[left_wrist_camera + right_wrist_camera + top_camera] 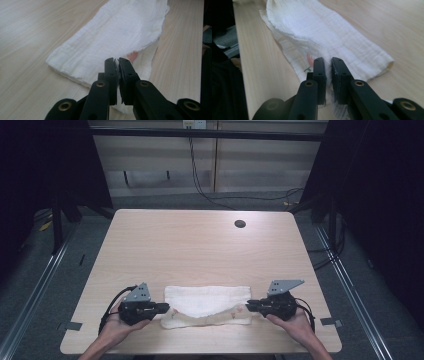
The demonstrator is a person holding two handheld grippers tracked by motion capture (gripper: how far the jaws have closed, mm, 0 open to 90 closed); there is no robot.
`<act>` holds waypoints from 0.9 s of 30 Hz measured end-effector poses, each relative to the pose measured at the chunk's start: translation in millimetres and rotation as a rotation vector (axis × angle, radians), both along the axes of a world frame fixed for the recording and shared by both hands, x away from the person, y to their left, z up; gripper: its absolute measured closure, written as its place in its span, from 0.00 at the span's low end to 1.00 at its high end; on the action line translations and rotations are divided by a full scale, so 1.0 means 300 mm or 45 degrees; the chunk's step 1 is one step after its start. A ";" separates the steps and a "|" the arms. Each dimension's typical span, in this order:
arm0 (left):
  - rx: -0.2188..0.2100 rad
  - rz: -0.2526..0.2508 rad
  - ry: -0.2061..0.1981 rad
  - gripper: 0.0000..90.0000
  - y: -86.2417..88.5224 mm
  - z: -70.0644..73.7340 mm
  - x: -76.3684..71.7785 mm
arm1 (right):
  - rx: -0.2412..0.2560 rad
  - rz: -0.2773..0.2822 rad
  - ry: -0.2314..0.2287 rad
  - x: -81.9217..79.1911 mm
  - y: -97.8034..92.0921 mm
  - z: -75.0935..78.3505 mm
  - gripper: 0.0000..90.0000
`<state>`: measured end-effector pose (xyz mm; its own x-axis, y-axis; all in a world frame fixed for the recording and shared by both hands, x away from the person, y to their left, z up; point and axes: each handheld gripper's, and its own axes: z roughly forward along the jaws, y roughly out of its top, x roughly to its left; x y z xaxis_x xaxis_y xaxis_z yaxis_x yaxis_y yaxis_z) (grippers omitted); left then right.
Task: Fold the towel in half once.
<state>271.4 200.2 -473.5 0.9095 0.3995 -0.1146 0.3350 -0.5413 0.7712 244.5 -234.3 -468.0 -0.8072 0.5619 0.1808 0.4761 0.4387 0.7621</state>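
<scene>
Fingers of the left gripper (165, 308) pinch the cloth's (207, 301) 9 o'clock end and those of the right gripper (248, 304) its 3 o'clock end, so its long axis runs 9-to-3 along the table's (200, 245) near edge, each hand equally close.

White cloth (207, 301) with small pink-and-green print, black tongs (165, 308), pale woodgrain table (200, 245)

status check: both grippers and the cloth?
Left hand-held gripper shut on cloth. Right hand-held gripper shut on it too. Cloth folded near table edge. Nothing in the way.
</scene>
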 end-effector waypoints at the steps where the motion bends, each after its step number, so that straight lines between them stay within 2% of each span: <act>1: 0.011 -0.006 -0.003 0.96 0.000 0.002 -0.003 | 0.017 -0.002 0.014 -0.003 -0.002 -0.004 0.92; 2: 0.006 -0.022 0.002 0.96 -0.001 0.001 -0.006 | 0.032 -0.007 0.031 -0.007 -0.003 -0.009 0.92; 3: 0.021 -0.022 0.001 0.96 0.000 0.001 -0.013 | 0.027 -0.006 0.035 -0.011 -0.004 -0.014 0.92; 4: 0.010 -0.017 0.013 0.96 0.001 -0.005 -0.018 | 0.012 -0.009 0.036 -0.016 -0.006 -0.018 0.91; 9: 0.025 -0.049 0.044 0.92 0.005 -0.016 -0.040 | 0.007 -0.004 0.043 -0.038 -0.010 -0.023 0.88; 14: -0.032 -0.063 0.057 0.87 0.025 0.001 -0.051 | 0.018 -0.005 0.037 -0.067 -0.013 -0.013 0.80; 16: -0.106 -0.026 0.079 0.86 0.032 0.016 -0.044 | 0.059 0.000 0.046 -0.070 -0.021 -0.003 0.78; 18: -0.125 -0.031 0.064 0.84 0.030 0.033 -0.038 | 0.083 -0.027 0.045 -0.062 -0.029 0.006 0.77; 21: -0.081 0.010 0.069 0.80 0.017 0.031 -0.011 | 0.066 -0.069 0.038 -0.032 -0.023 0.008 0.73; 25: 0.004 0.046 0.084 0.75 -0.008 -0.003 0.041 | 0.015 -0.068 0.052 0.026 0.026 -0.009 0.65; 27: 0.057 0.070 0.057 0.75 -0.014 -0.011 0.056 | -0.003 -0.048 0.060 0.052 0.060 -0.022 0.61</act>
<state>288.2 196.0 -476.9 0.8806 0.4541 -0.1357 0.3988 -0.5551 0.7300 260.0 -216.4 -474.5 -0.7761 0.5924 0.2164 0.5275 0.4216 0.7376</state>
